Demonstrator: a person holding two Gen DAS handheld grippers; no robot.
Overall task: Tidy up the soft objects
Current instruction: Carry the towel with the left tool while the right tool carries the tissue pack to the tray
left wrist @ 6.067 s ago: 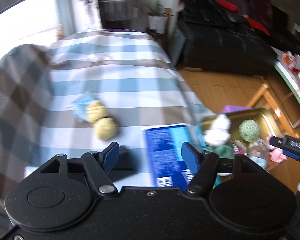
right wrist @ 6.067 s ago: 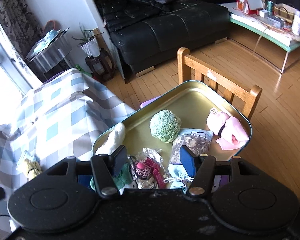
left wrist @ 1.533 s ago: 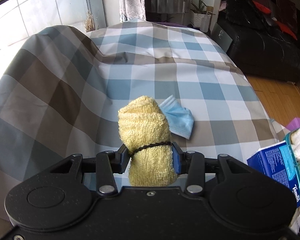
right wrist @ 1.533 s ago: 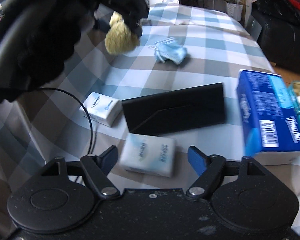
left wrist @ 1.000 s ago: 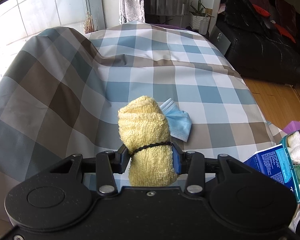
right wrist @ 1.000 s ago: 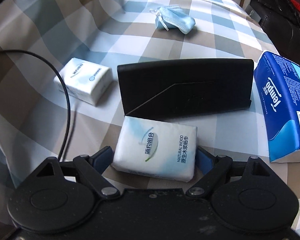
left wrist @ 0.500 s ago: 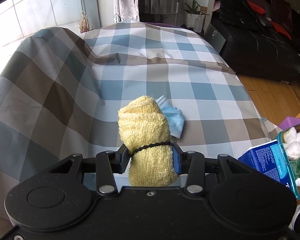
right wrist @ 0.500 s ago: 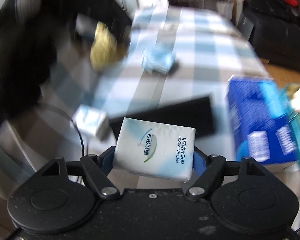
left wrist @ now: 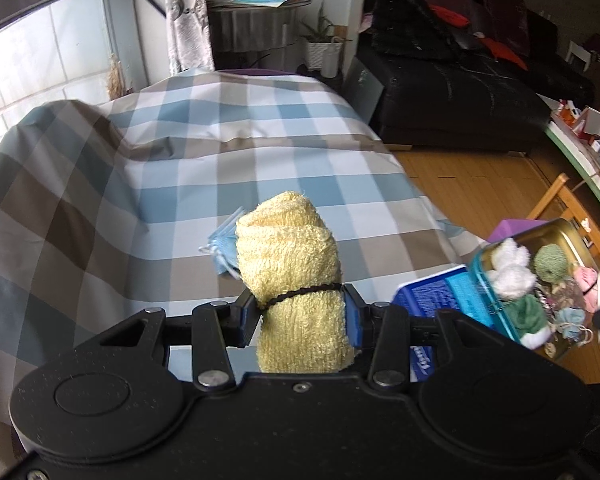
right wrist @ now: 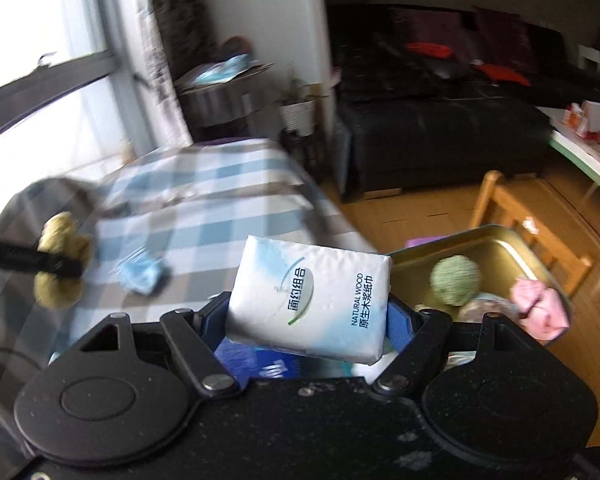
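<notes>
The right gripper [right wrist: 308, 320] clamps a white plastic-wrapped tissue pack [right wrist: 310, 300], airborne; the gold rectangular metal tin [right wrist: 512, 246] lies just ahead-right, nearer this hand. The left gripper [left wrist: 298, 316] grips a rolled yellow terry towel [left wrist: 296, 280], upright, above the checked cloth.

The left gripper [left wrist: 300, 314] sits at lower centre of its frame, jaws clamped on a load; the right gripper [right wrist: 308, 316] likewise, jaws clamped.

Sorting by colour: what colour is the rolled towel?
Pale yellow towel, clearest in the left wrist view.
</notes>
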